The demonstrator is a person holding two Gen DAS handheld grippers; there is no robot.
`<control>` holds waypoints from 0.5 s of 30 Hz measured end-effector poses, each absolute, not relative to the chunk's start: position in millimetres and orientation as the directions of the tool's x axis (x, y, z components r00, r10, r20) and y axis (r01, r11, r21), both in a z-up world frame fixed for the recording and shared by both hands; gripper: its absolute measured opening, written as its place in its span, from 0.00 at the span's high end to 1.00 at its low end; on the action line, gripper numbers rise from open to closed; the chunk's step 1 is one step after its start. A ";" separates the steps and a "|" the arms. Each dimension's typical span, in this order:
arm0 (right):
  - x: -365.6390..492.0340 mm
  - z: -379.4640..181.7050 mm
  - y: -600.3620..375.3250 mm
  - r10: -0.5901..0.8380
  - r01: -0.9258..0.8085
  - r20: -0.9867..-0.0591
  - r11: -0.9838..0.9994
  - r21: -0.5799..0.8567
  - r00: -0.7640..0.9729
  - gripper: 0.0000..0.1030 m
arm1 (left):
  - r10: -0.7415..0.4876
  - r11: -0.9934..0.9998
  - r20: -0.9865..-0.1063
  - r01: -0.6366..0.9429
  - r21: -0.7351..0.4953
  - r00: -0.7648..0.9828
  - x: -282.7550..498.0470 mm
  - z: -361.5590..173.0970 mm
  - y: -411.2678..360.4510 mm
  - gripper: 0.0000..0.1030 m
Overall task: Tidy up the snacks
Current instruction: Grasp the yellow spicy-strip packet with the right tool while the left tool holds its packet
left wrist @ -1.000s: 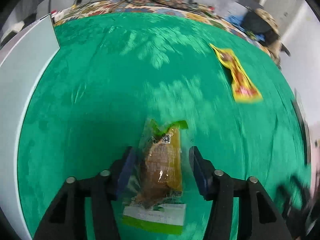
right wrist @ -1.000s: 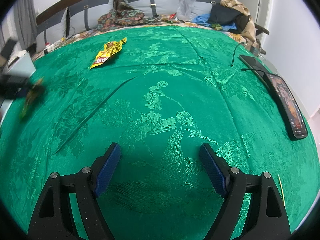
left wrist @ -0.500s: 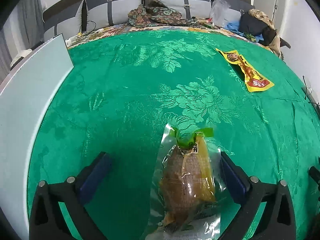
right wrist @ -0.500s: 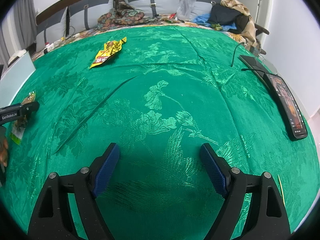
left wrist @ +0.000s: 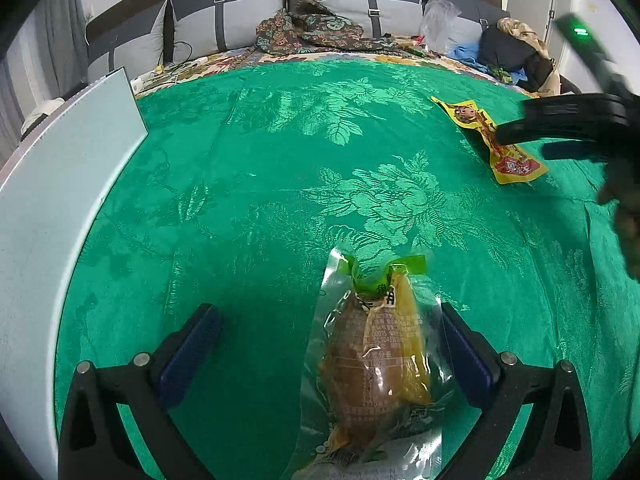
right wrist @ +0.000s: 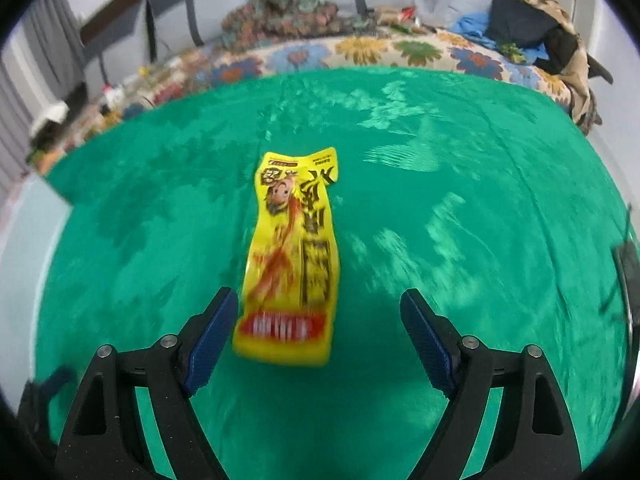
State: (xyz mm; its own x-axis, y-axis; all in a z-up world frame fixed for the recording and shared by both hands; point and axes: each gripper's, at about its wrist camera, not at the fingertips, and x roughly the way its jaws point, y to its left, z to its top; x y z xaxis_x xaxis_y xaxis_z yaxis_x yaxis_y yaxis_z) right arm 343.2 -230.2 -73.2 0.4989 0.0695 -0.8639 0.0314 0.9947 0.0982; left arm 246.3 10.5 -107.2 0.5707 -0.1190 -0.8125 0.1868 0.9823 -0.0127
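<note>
A clear packet with a brown and yellow snack (left wrist: 372, 364) lies on the green cloth (left wrist: 280, 184). My left gripper (left wrist: 328, 344) stands open wide around it; the packet lies close to the right finger and well clear of the left one. A long yellow snack packet (right wrist: 292, 264) lies flat on the cloth (right wrist: 460, 208) further off. My right gripper (right wrist: 320, 332) hovers open over its near end, with the packet nearer the left finger (right wrist: 212, 336). The left wrist view shows that yellow packet (left wrist: 492, 140) with the right gripper (left wrist: 560, 128) blurred above it.
A pale grey board (left wrist: 60, 200) borders the cloth on the left. Beyond the far edge a flowered sheet (right wrist: 380, 52), grey cushions (left wrist: 224, 24), clothes and bags (left wrist: 508, 48) are piled. A dark phone (right wrist: 628, 280) lies at the cloth's right edge.
My left gripper has opened and let go of the clear packet, which now rests on the cloth. My right gripper has swept across the cloth to the yellow packet.
</note>
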 end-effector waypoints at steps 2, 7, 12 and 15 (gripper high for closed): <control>353.3 -81.9 -221.6 0.054 0.027 -0.877 0.997 0.076 0.478 0.17 | -0.119 0.982 -0.812 0.187 -0.013 0.571 246.3 -106.8 11.3 0.00; 356.7 -88.2 -210.1 0.008 0.012 -0.883 1.000 0.015 0.469 0.20 | -0.119 0.982 -0.812 0.187 -0.012 0.571 246.2 -107.3 10.3 0.00; 340.6 -81.1 -213.9 0.037 -0.006 -0.890 0.999 0.038 0.454 0.45 | -0.119 0.982 -0.812 0.187 -0.012 0.571 246.2 -106.9 11.4 0.00; 324.6 -77.3 -214.5 0.057 -0.047 -0.896 0.998 0.040 0.440 0.52 | -0.119 0.982 -0.812 0.188 -0.012 0.571 245.9 -107.3 10.9 0.00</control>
State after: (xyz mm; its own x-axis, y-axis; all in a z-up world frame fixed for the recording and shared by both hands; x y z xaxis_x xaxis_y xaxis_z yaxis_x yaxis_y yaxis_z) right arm 324.6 -214.5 -77.3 0.4395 0.0570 -0.8964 -0.0470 0.9981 0.0404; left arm 245.9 10.9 -107.3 0.5714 -0.1193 -0.8120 0.1876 0.9822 -0.0123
